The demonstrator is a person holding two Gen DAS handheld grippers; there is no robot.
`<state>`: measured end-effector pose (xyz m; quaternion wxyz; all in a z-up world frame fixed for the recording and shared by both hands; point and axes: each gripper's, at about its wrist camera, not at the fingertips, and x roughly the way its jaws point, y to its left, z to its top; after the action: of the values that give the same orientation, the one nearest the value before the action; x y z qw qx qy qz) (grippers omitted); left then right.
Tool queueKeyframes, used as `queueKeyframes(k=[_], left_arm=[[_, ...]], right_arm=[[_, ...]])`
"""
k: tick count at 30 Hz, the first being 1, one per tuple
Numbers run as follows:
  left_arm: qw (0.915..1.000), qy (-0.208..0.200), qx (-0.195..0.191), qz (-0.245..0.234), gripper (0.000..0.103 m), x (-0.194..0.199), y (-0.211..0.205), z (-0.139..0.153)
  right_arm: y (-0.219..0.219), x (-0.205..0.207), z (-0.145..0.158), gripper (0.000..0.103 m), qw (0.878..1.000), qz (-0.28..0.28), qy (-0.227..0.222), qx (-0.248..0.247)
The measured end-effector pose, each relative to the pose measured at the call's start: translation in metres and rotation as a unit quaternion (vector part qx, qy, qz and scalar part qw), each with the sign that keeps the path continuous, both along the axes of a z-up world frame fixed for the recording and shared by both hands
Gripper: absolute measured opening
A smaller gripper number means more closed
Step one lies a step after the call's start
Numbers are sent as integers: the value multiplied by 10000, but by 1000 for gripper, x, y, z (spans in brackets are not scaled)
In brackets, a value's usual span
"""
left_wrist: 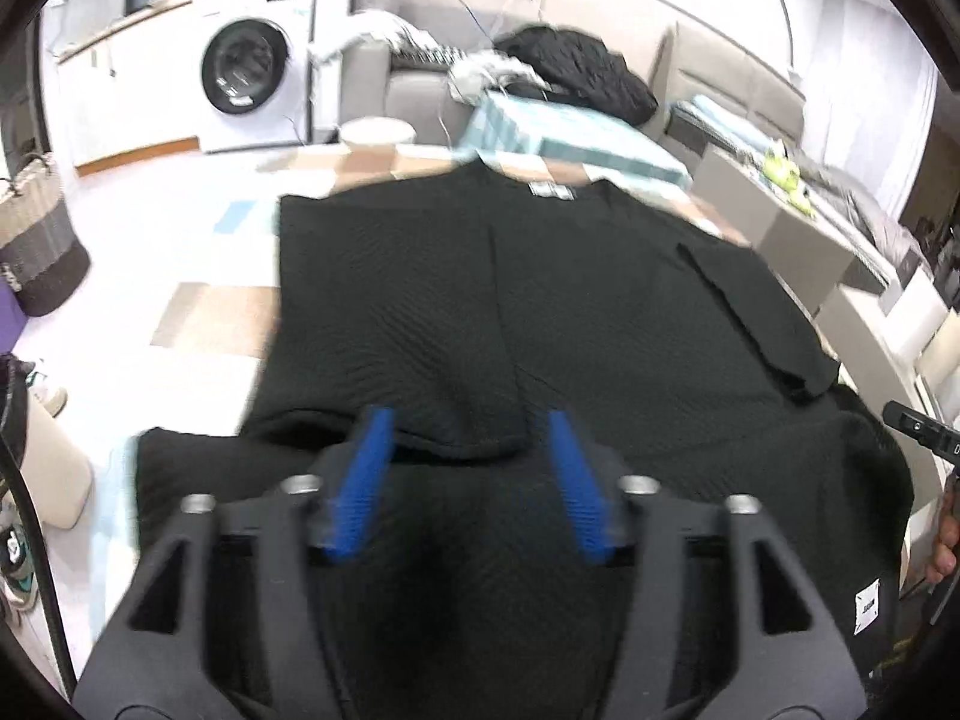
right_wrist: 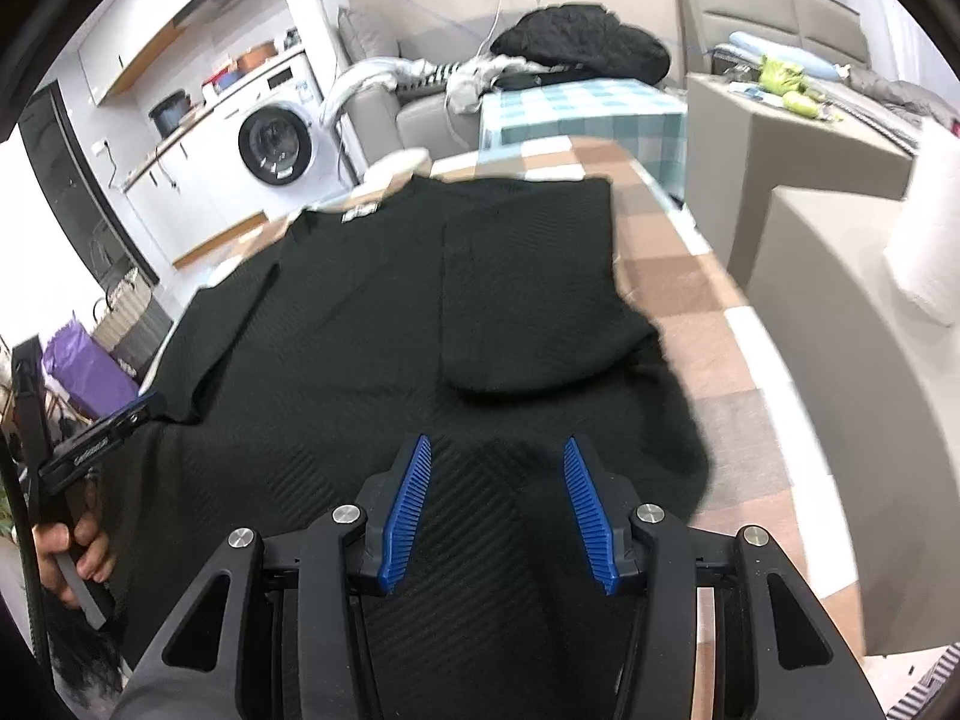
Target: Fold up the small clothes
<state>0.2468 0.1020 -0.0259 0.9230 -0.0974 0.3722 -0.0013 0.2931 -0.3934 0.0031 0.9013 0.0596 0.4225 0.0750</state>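
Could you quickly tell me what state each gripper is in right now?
Left gripper: open, blue pads apart above the black textured knit shirt, holding nothing.
Right gripper: open, above the same shirt, holding nothing.

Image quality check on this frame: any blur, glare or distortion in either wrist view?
Left wrist: motion blur smears the left gripper and black shirt; floor blown out white. Right wrist: right gripper sharp, shirt edge and checked tablecloth slightly smeared. Both: strong fisheye curvature, dark corners.

White washing machine (left_wrist: 252, 69) under a counter, grey sofa (right_wrist: 384, 102) (piled with laundry), pale floor (left_wrist: 180, 252).
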Motion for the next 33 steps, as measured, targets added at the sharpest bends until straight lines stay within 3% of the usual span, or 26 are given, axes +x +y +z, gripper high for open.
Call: queueKeyframes(k=[5, 9, 13, 14, 15, 16, 18, 20, 23, 26, 28, 33], left_arm=[[9983, -100, 24, 575, 68, -41, 36, 11], [9949, -14, 70, 1008, 69, -67, 61, 8], [9918, 126, 58, 1272, 69, -89, 79, -4], [9910, 162, 53, 1324, 69, -93, 82, -6], [9906, 181, 40, 1353, 69, -93, 83, -9], [9903, 202, 17, 1373, 69, -96, 85, -11], [9901, 203, 7, 1389, 69, -100, 87, -13], [9900, 183, 41, 1397, 69, -101, 86, -14], [9902, 229, -14, 1377, 69, -97, 84, -18], [9900, 329, -28, 1368, 69, -96, 84, -24], [9900, 418, -53, 1343, 69, -92, 84, -28], [9910, 604, -117, 1190, 69, -81, 78, -39]], right_arm=[[-34, -19, 9, 57, 9993, -361, -52, -20], [-51, -29, -8, 58, 9983, -387, 338, 264], [-46, -34, -30, 57, 9961, -61, 623, 619], [-43, -33, -33, 52, 9960, -37, 674, 585], [-40, -32, -35, 26, 9962, 25, 654, 576], [-38, -30, -34, 8, 9968, 90, 558, 566], [-39, -28, -24, 6, 9991, 26, 174, 392], [-49, -17, -14, 6, 9988, -123, 4, 469], [-56, 0, -11, 7, 9990, -242, 88, 377], [-53, 2, -17, 19, 9993, -98, 233, 280], [-57, -2, -21, 40, 9985, -53, 259, 482], [-60, -8, -35, 42, 9978, -59, 348, 561]])
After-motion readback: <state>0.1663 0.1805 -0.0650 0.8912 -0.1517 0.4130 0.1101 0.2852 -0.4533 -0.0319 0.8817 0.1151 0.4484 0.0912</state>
